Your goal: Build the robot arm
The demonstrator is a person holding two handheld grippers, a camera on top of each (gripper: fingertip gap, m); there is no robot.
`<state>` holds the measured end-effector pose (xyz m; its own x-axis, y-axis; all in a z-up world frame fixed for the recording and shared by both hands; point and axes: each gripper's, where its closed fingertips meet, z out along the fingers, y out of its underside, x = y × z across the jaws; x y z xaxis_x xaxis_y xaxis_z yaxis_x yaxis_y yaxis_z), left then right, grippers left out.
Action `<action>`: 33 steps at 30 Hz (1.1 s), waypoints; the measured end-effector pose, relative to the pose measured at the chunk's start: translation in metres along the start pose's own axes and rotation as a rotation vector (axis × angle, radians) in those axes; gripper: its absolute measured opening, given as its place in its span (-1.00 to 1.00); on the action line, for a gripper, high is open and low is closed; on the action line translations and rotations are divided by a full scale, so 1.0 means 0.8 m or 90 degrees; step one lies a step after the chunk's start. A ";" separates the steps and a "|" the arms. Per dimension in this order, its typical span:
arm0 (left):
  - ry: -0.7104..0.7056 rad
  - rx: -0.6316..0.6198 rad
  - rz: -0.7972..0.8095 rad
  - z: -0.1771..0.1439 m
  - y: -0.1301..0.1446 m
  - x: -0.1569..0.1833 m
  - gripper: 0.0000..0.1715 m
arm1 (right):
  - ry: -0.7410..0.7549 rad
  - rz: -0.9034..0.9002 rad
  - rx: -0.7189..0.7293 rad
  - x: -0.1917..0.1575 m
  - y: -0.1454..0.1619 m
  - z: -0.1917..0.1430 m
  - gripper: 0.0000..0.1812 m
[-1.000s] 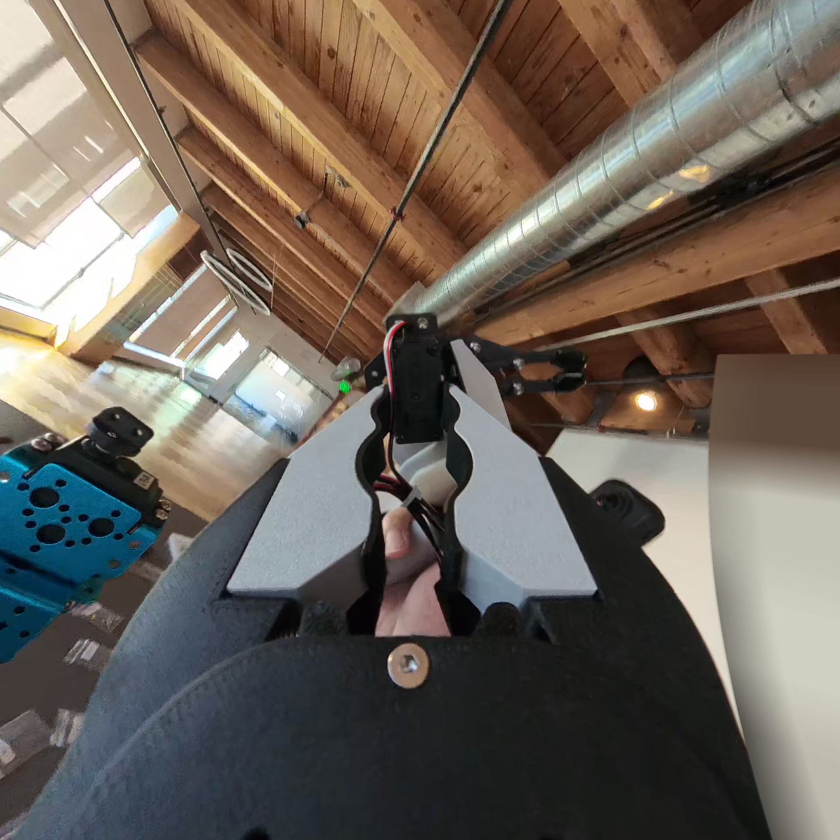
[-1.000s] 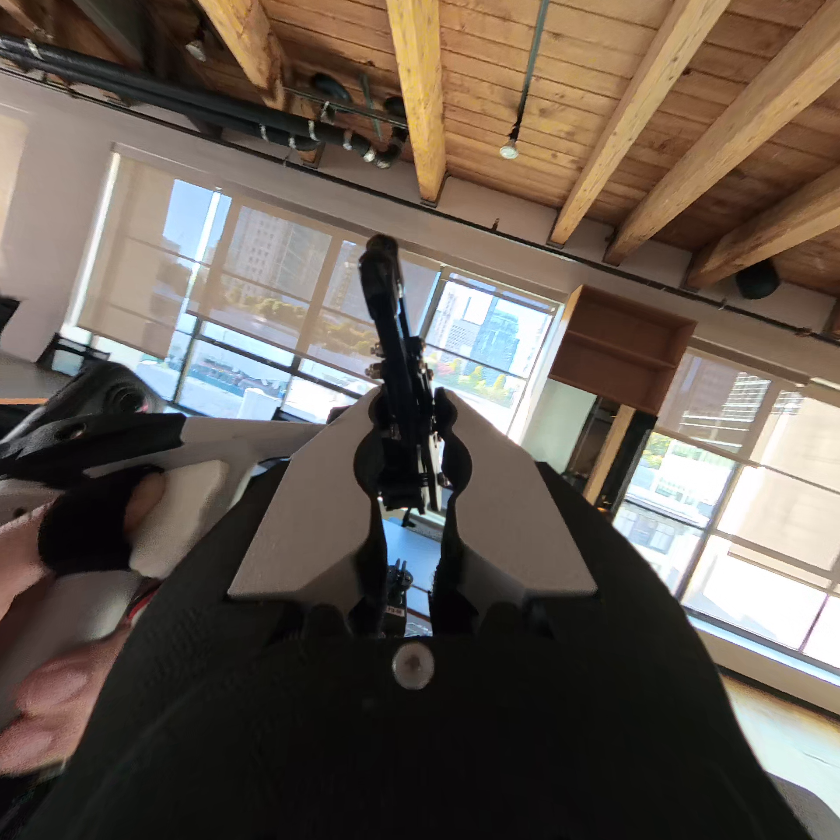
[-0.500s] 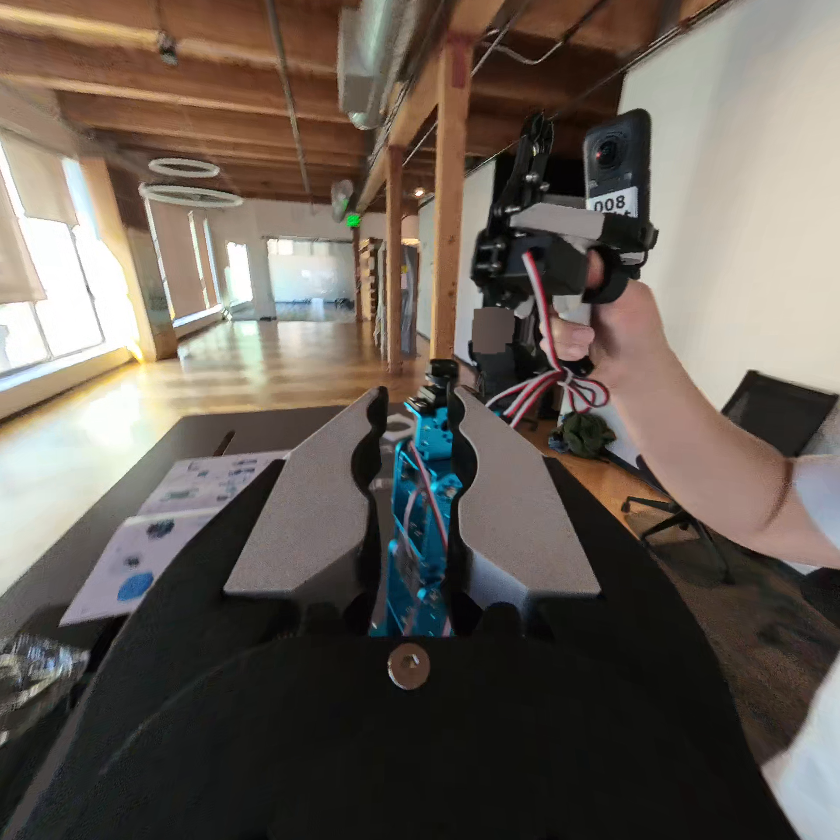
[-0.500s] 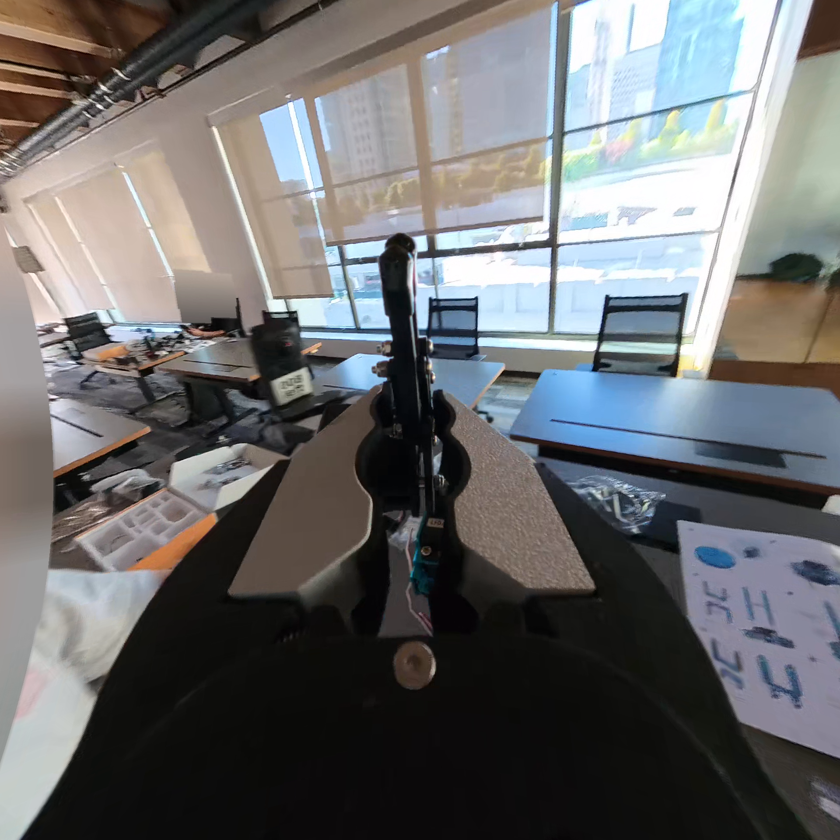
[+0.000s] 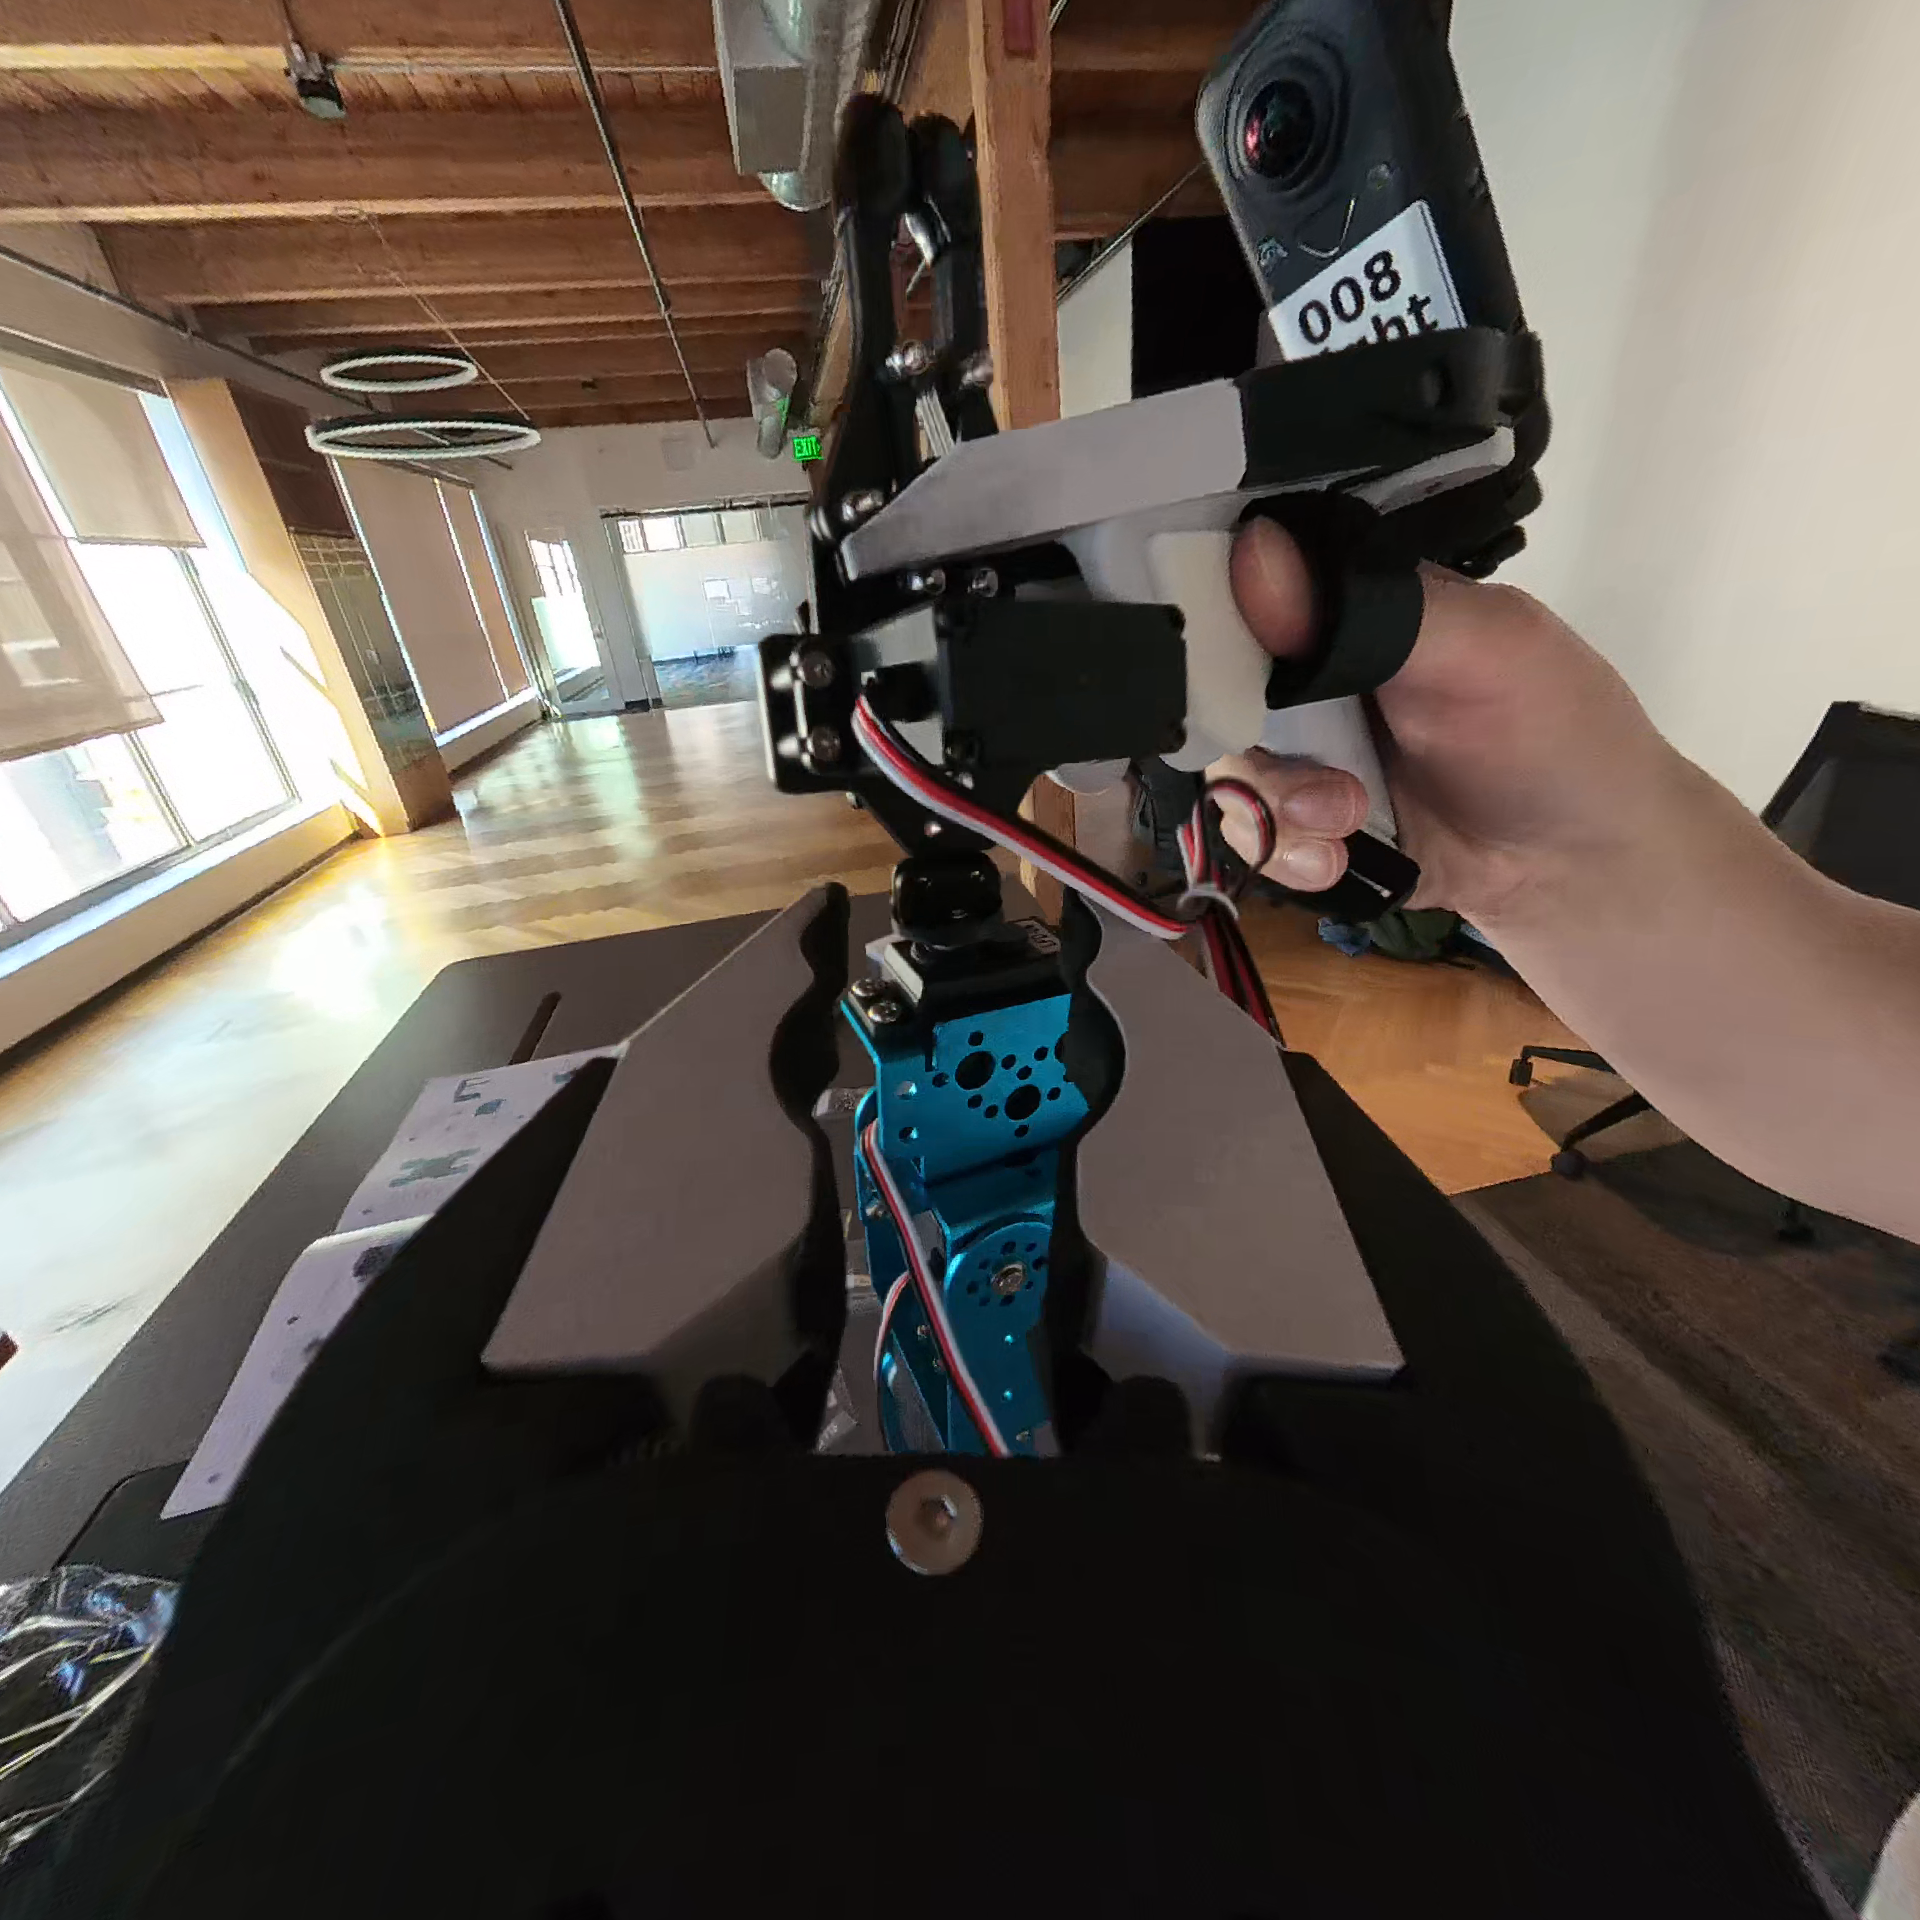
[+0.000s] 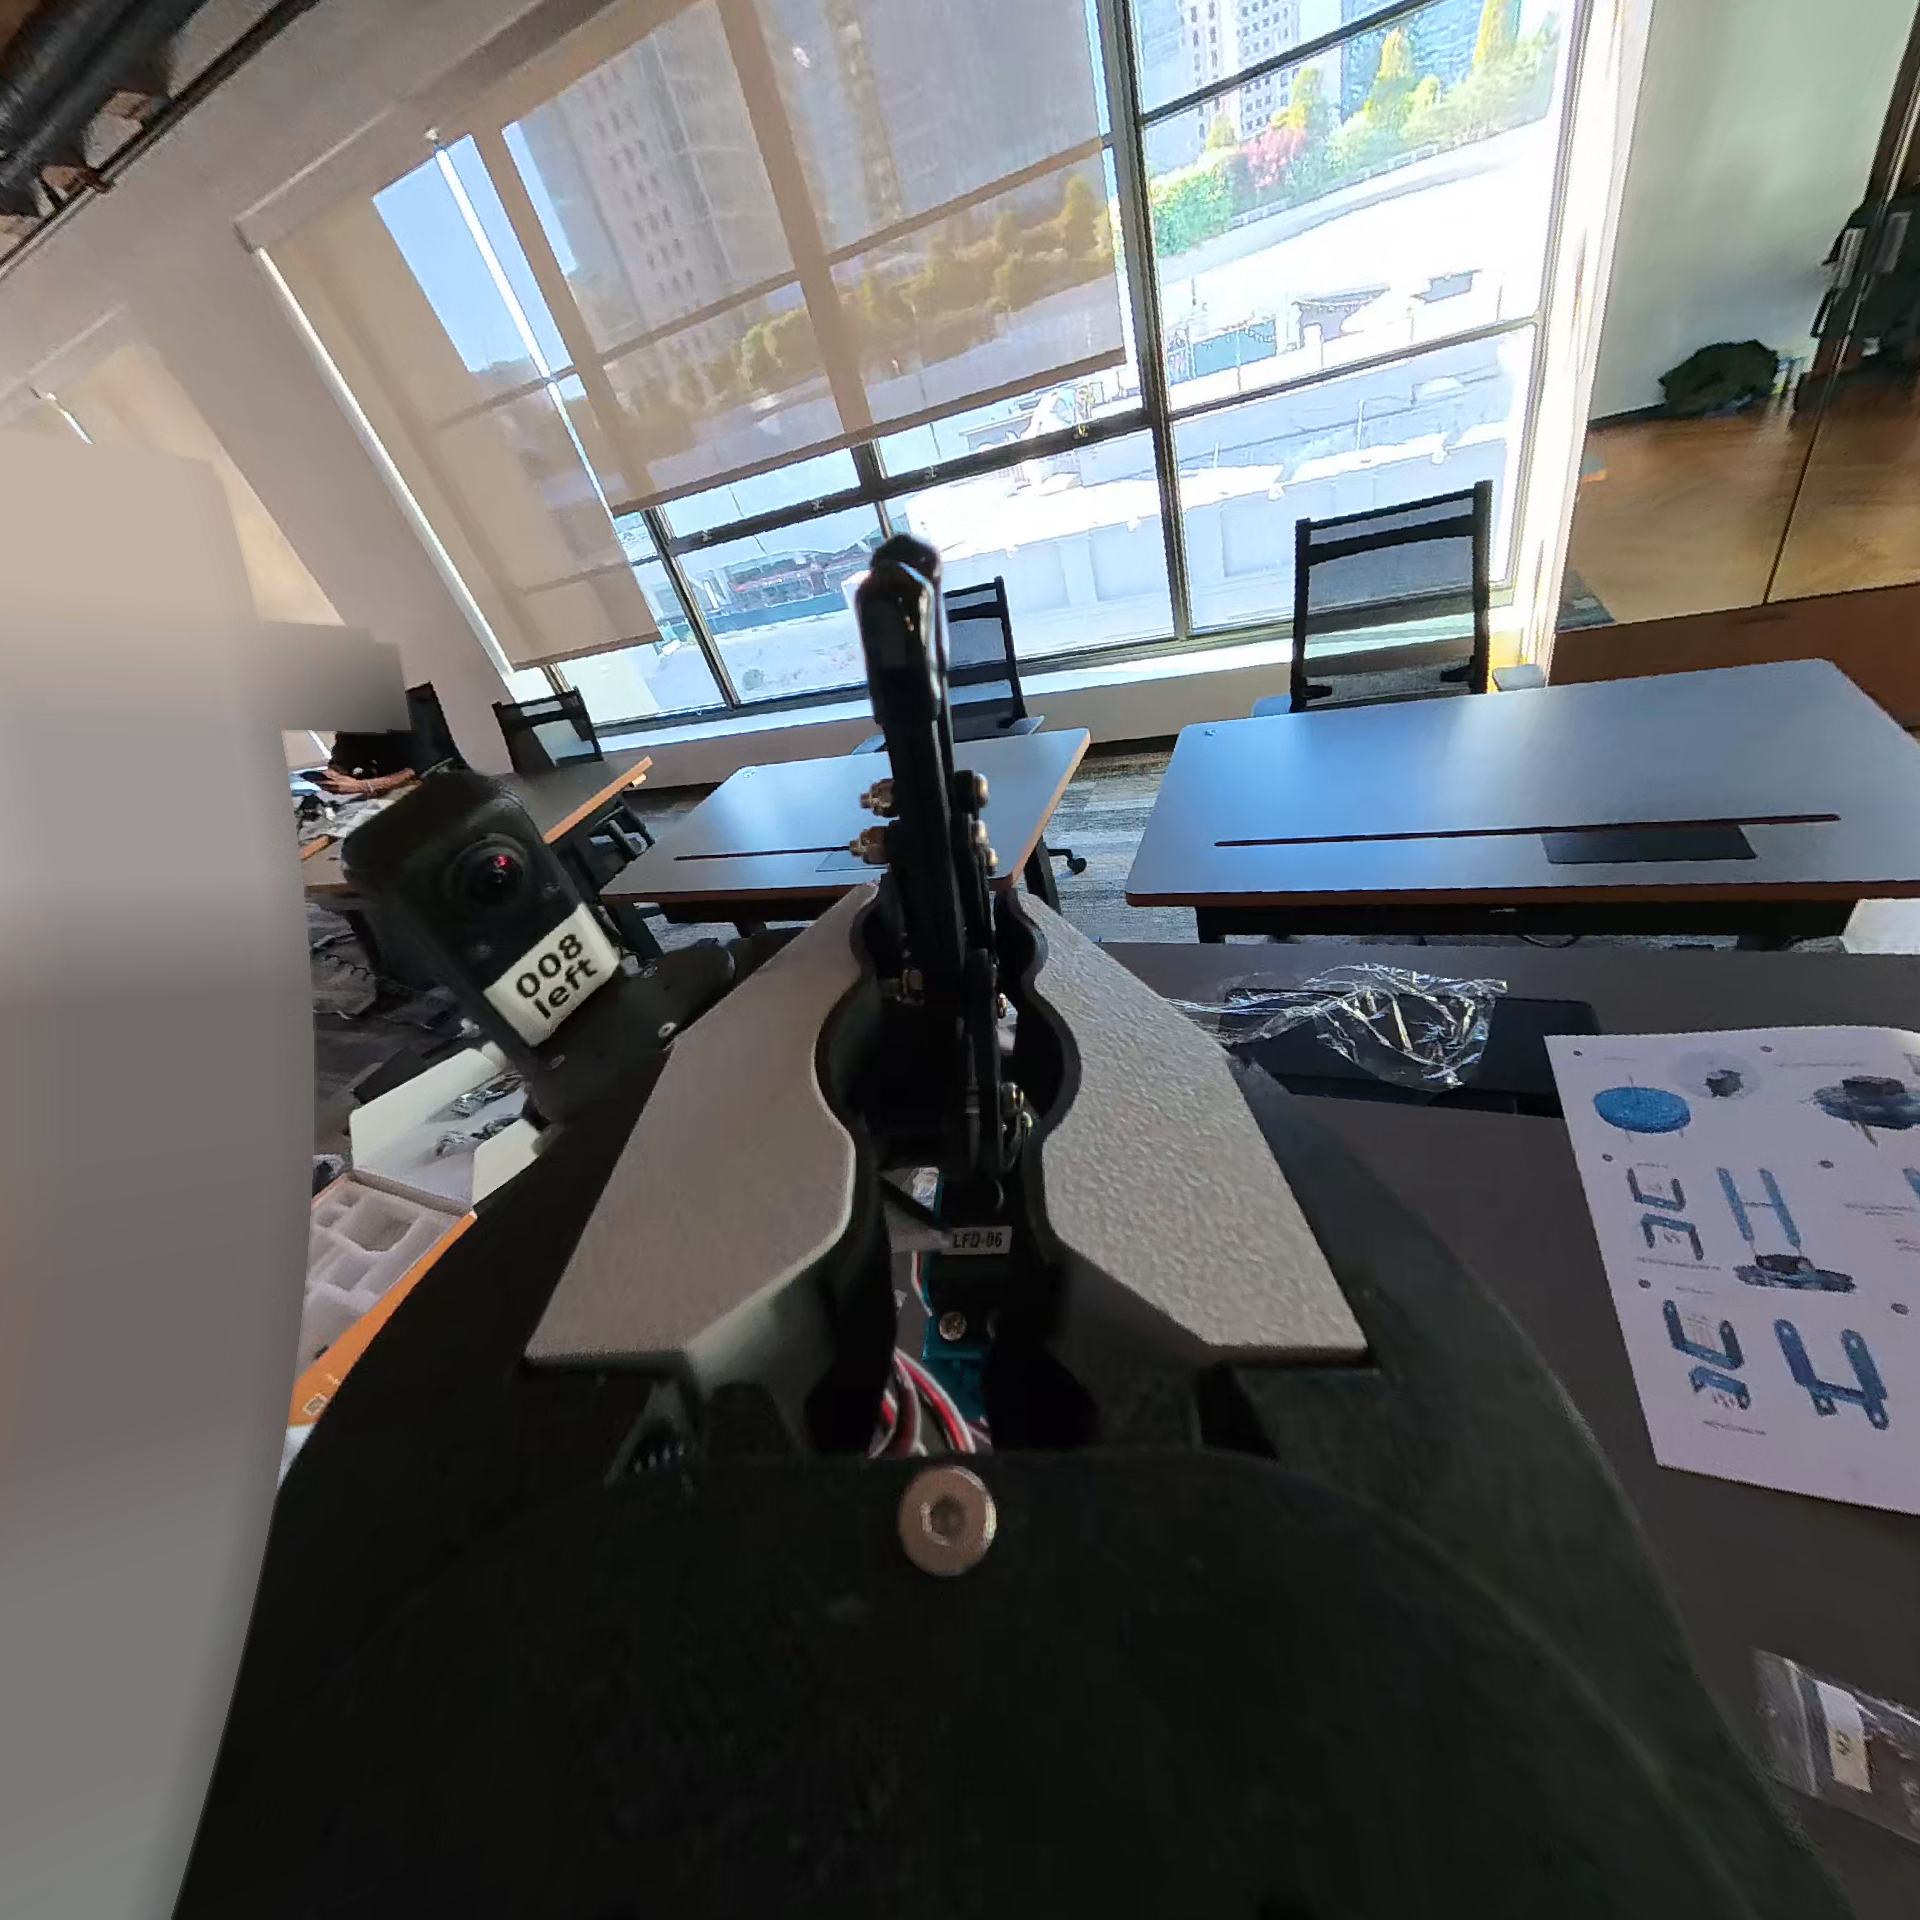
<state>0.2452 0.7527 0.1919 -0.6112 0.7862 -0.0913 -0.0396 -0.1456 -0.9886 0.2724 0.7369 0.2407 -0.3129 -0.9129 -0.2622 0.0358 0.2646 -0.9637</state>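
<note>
In the left wrist view my left gripper (image 5: 951, 909) is shut around a blue metal robot arm (image 5: 977, 1091) that stands on the dark table (image 5: 499, 997). A black knob (image 5: 940, 894) tops the arm at my fingertips. Just above it a hand (image 5: 1507, 748) holds my right gripper (image 5: 883, 520), which is shut on a black claw assembly (image 5: 894, 260) with a black servo (image 5: 1049, 686) and red, white and black wires (image 5: 1039, 842). In the right wrist view my right gripper (image 6: 948, 899) grips the claw (image 6: 914, 727), which points up.
A printed parts sheet (image 6: 1766, 1247) lies on the table to the right, with crumpled plastic bags (image 6: 1361, 1008) behind it. A white compartment tray (image 6: 364, 1236) is at the left. Other desks (image 6: 1507, 769) and chairs stand by the windows. Tip to tip, the grippers are about 5 cm apart.
Both views swung down from the ceiling to the table. My left gripper now has the blue arm between its fingers. The right gripper with the claw has come close above the arm's top.
</note>
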 end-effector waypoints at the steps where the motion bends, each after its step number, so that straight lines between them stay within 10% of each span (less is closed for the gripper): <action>1: -0.006 0.000 0.005 0.002 0.001 0.000 -0.58 | 0.007 -0.004 -0.001 0.001 0.000 0.000 -0.81; 33: -0.077 0.061 0.032 0.006 0.000 -0.002 -0.76 | 0.022 0.079 0.054 0.001 -0.001 -0.004 -0.82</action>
<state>0.2421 0.7483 0.1931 -0.7047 0.6994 -0.1197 -0.0777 -0.2438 -0.9667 0.2689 0.7370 0.2415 -0.3333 -0.8633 -0.3790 0.1554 0.3462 -0.9252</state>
